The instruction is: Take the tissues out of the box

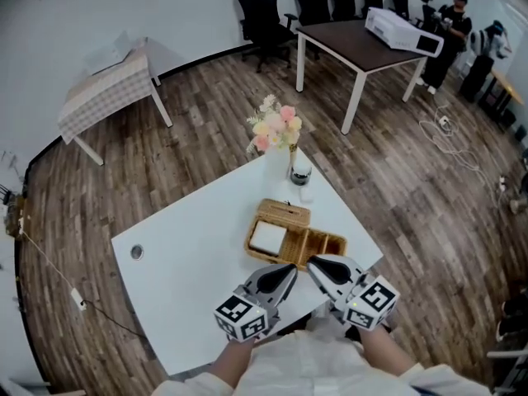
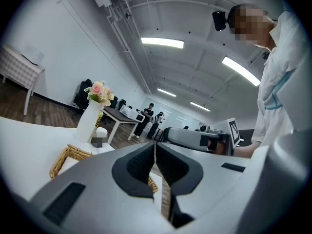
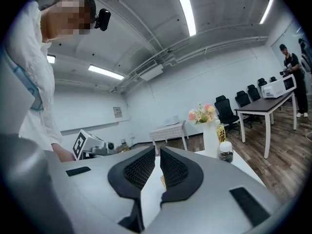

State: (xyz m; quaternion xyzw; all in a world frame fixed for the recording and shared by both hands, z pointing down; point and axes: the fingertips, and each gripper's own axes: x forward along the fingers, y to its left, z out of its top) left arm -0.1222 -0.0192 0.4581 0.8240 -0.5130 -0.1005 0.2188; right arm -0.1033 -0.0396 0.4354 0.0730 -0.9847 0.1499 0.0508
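Both tongs are empty - left tongs [image 1: 290, 267] pressed shut, right tongs [image 1: 312, 261] all but together. The wicker box [image 1: 285, 214] sits on the counter [image 1: 190, 279] just beyond their tips - its white tissues [image 1: 267, 238] nearer my left.

Wicker tissue box [image 1: 285, 214] sits flat, just beyond tips of L tongs [image 1: 287, 271] & R tongs [image 1: 315, 264]. White tissues [image 1: 267, 238] lie flat in its section nearest L tongs, top exposed.

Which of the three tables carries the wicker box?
The white table in front, which also bears the flower vase; the dark-topped table and checked-cloth table stand farther back.
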